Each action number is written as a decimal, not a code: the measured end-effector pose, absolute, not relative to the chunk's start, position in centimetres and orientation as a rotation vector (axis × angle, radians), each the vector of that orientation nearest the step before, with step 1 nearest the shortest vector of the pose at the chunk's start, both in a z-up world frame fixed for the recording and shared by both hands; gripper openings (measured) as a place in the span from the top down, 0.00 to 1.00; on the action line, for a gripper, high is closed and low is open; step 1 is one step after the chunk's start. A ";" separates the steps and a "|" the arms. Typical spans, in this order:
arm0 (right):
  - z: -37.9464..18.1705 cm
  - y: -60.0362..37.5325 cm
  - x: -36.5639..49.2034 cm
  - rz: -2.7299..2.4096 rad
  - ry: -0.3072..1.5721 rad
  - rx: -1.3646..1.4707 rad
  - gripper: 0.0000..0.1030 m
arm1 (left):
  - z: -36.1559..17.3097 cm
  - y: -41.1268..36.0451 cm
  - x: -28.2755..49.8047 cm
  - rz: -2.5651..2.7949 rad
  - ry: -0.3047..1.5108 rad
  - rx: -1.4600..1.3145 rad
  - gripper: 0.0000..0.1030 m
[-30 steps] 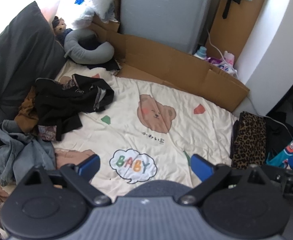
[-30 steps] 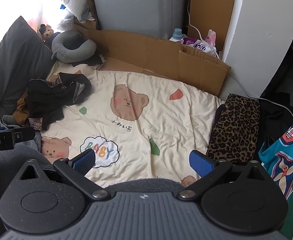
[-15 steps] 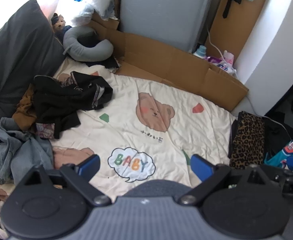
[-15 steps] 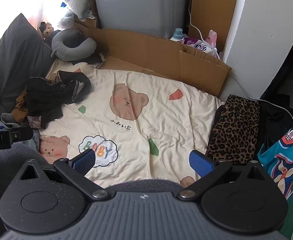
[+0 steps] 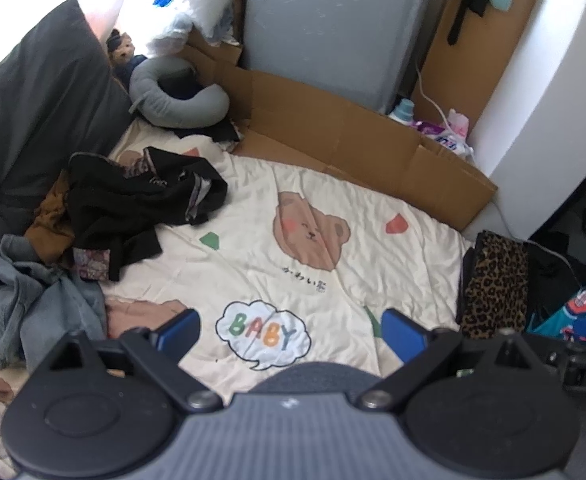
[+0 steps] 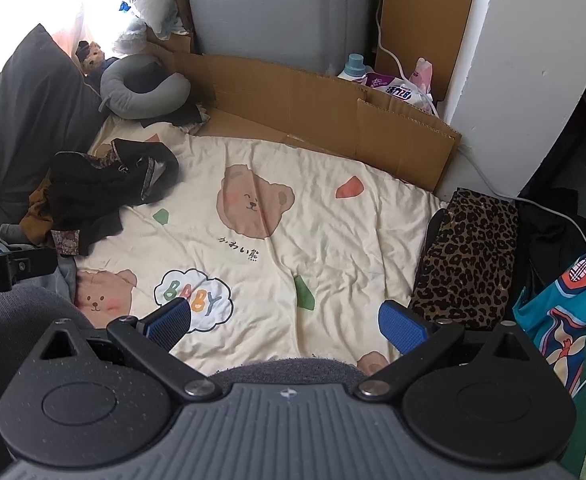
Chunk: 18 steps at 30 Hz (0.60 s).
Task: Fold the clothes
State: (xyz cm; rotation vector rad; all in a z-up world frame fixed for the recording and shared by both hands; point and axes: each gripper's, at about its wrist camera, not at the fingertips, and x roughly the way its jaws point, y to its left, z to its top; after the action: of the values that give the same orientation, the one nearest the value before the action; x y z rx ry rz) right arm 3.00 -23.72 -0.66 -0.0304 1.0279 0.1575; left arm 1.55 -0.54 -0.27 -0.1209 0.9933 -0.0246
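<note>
A heap of unfolded clothes lies at the left of the cream bear-print blanket (image 5: pixel 333 280) (image 6: pixel 333 240): a black garment (image 5: pixel 133 208) (image 6: pixel 101 188) on top, a brown one (image 5: pixel 49 224) under it, a grey-blue denim piece (image 5: pixel 41 304) nearer me. A folded leopard-print garment (image 5: pixel 497 284) (image 6: pixel 469 252) rests at the blanket's right edge. My left gripper (image 5: pixel 291 334) hovers open above the blanket's near part, holding nothing. My right gripper (image 6: pixel 285 322) is open and empty too, beside it on the right.
Flattened cardboard (image 5: pixel 353 136) (image 6: pixel 333 104) lines the far edge before a grey cabinet (image 5: pixel 325 28). A dark pillow (image 5: pixel 33 120) and a grey neck pillow (image 5: pixel 177 96) sit at the left. Colourful bags (image 6: pixel 565 312) and dark clothes crowd the right side by a white wall (image 6: pixel 525 60).
Both grippers shifted slightly; the scene has slid a little in both views. The jaws stay open and nothing was picked up.
</note>
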 end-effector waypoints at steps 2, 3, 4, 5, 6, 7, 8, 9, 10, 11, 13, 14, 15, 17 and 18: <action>-0.6 -23.8 3.0 0.156 1.028 -0.030 0.00 | -0.2 -0.7 1.6 -0.022 0.993 -0.112 0.05; -0.6 -23.8 3.0 0.155 1.029 -0.030 0.00 | -0.3 -0.6 1.6 -0.022 0.994 -0.115 0.05; -0.6 -23.8 3.0 0.156 1.030 -0.029 0.00 | -0.3 -0.6 1.6 -0.024 0.995 -0.121 0.05; -0.7 -23.9 3.0 0.157 1.031 -0.029 0.00 | -0.2 -0.5 1.6 -0.024 0.994 -0.126 0.05; -0.7 -23.9 3.0 0.158 1.032 -0.028 0.00 | -0.3 -0.3 1.5 -0.024 0.992 -0.131 0.05; -0.7 -24.0 3.1 0.159 1.033 -0.027 0.00 | -0.3 -0.3 1.5 -0.021 0.991 -0.132 0.05; -0.7 -24.0 3.1 0.160 1.034 -0.026 0.00 | -0.3 -0.3 1.5 -0.018 0.990 -0.133 0.05; -0.8 -24.1 3.1 0.160 1.034 -0.024 0.00 | -0.3 -0.4 1.5 -0.015 0.990 -0.128 0.05; -0.8 -24.2 3.1 0.160 1.034 -0.022 0.00 | -0.3 -0.5 1.5 -0.016 0.989 -0.120 0.05; -0.8 -24.2 3.2 0.160 1.035 -0.019 0.00 | -0.2 -0.6 1.6 -0.017 0.989 -0.112 0.05; -0.7 -24.2 3.1 0.161 1.037 -0.012 0.00 | -0.2 -0.8 1.6 -0.003 0.994 -0.100 0.05; -0.7 -24.2 3.1 0.160 1.038 -0.009 0.00 | -0.2 -1.0 1.7 -0.002 1.001 -0.089 0.05; -0.6 -24.3 3.1 0.158 1.040 -0.007 0.00 | -0.3 -1.1 1.7 -0.007 1.008 -0.091 0.05; -0.5 -24.3 3.1 0.158 1.044 -0.003 0.00 | -0.3 -0.9 1.8 -0.006 1.017 -0.113 0.05; -0.5 -24.4 3.1 0.153 1.043 0.006 0.00 | -0.4 -0.8 1.8 -0.003 1.021 -0.124 0.05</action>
State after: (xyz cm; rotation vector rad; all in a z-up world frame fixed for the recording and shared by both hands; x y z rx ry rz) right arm 3.06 -24.44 -0.52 0.0059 1.0432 0.1534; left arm 1.79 -0.75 -0.36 -0.1236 1.0206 -0.0033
